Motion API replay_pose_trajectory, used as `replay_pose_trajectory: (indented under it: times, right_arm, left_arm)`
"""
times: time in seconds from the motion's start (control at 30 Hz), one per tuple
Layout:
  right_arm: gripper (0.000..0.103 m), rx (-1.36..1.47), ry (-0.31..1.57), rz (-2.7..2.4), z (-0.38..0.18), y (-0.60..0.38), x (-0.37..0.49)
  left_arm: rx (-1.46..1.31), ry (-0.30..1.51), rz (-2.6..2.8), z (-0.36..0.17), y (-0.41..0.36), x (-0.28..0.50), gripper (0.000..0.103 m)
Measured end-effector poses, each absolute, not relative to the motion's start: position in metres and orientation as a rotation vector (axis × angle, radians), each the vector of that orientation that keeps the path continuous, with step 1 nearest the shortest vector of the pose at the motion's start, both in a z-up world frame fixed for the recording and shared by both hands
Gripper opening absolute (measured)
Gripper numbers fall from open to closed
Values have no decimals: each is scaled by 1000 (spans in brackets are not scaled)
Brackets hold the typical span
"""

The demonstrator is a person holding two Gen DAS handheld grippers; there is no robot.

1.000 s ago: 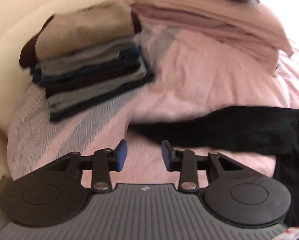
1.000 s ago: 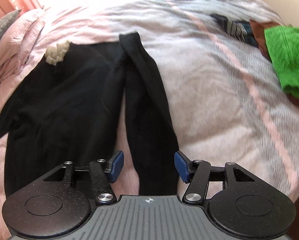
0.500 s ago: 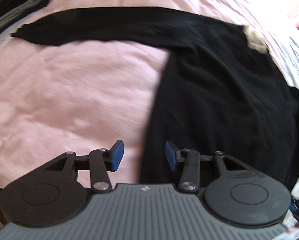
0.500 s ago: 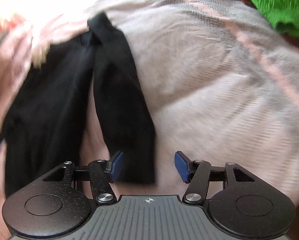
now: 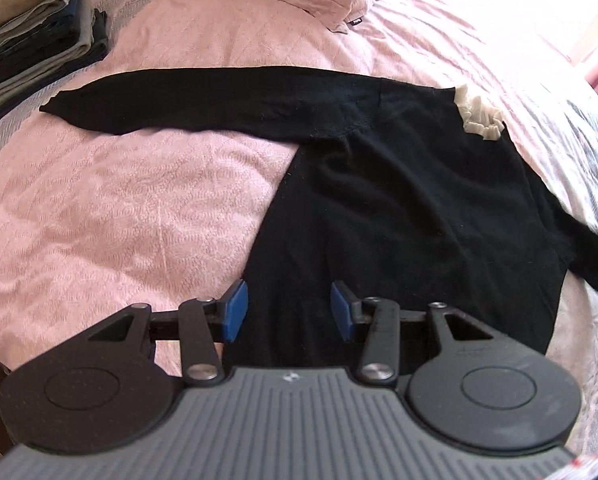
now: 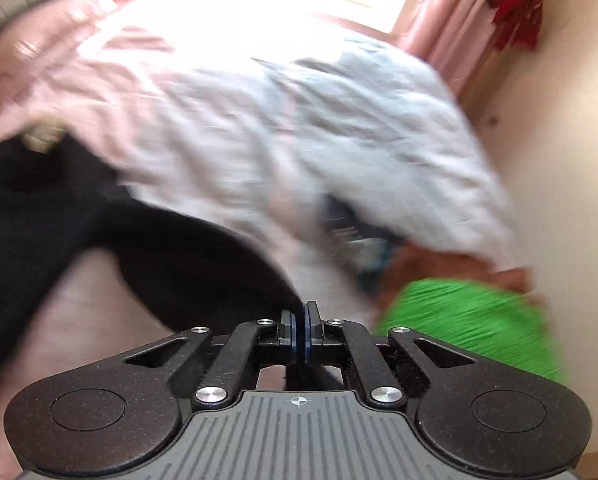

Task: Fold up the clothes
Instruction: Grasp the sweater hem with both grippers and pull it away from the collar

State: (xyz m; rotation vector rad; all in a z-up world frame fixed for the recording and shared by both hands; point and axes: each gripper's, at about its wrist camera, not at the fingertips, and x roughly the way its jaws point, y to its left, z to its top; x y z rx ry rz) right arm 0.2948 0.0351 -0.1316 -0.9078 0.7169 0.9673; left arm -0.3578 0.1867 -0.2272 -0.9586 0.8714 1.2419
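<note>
Left gripper (image 5: 289,312) gapes empty above the black sweater (image 5: 399,208) hem; right gripper (image 6: 305,326) pinches its sleeve (blurred) shut.

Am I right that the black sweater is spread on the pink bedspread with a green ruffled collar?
Not quite. The black sweater does lie spread on the pink bedspread, but its ruffled collar is cream-white, not green. The left wrist view shows it clearly.
</note>
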Motion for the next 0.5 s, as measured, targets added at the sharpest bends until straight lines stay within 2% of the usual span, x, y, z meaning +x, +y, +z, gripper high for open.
replay_pose_trajectory:
  times: [0.03, 0.1, 0.13, 0.2, 0.3, 0.5]
  right_arm:
    - [2, -906, 779, 934, -129, 41, 319]
    - [31, -907, 848, 805, -139, 44, 360]
    - [50, -911, 801, 693, -147, 39, 372]
    - [54, -865, 812, 568, -166, 18, 386]
    - [54, -586, 965, 663, -194, -21, 375]
    - [54, -157, 1281, 802, -271, -77, 252]
  left_arm:
    - [-952, 881, 1239, -226, 184, -356, 40]
    - [-961, 900, 1236, -228, 179, -352, 40]
    - [-972, 906, 1234, -230, 177, -351, 40]
    - [-979, 915, 1229, -234, 173, -350, 41]
    - [-966, 945, 1230, -239, 171, -352, 41]
    - [-973, 986, 1220, -251, 172, -371, 41]
